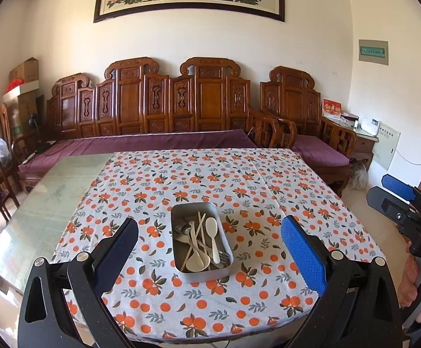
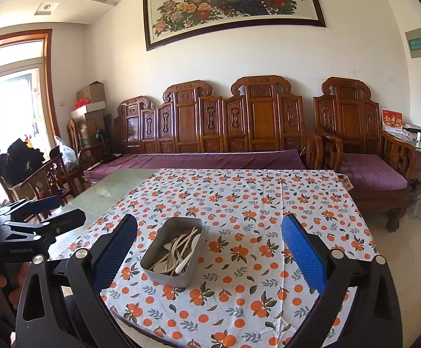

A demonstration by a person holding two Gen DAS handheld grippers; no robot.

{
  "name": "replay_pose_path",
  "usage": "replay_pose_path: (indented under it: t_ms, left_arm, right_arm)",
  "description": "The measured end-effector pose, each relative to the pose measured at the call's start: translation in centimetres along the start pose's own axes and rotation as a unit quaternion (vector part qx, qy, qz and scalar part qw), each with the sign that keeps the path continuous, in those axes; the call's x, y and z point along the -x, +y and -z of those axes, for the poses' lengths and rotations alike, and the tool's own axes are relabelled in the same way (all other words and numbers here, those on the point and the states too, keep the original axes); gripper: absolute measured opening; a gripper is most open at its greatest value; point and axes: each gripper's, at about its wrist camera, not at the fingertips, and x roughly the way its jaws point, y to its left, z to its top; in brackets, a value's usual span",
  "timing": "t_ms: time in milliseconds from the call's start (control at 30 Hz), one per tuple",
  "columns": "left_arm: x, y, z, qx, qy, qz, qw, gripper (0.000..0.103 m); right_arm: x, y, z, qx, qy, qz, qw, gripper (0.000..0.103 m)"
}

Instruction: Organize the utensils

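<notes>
While both tongs hang spread, empty: tin [image 1: 201,242] dead ahead of left tongs [image 1: 209,249], long axis running away; right tongs [image 2: 209,250] offset.

Black gripper [image 1: 210,249] frames carry blue textured pads [image 1: 303,253] and silver screws [image 1: 337,254].

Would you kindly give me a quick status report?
Left gripper and right gripper open, empty. Utensils jumbled in metal tin. Nothing in the way.

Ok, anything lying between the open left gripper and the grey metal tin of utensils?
Nothing: only bare orange-print tablecloth separates the left gripper from the grey metal tin, seen in the left wrist view.
</notes>
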Motion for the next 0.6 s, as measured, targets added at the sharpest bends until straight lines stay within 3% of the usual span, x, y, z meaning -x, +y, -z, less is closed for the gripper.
replay_pose_path:
  t_ms: [600]
  left_arm:
    - [0.45,-0.28,0.03,0.000,-0.007,0.003,1.0000,0.095]
  right_arm:
    - [-0.12,0.07,0.09,-0.001,0.001,-0.001,1.000,0.100]
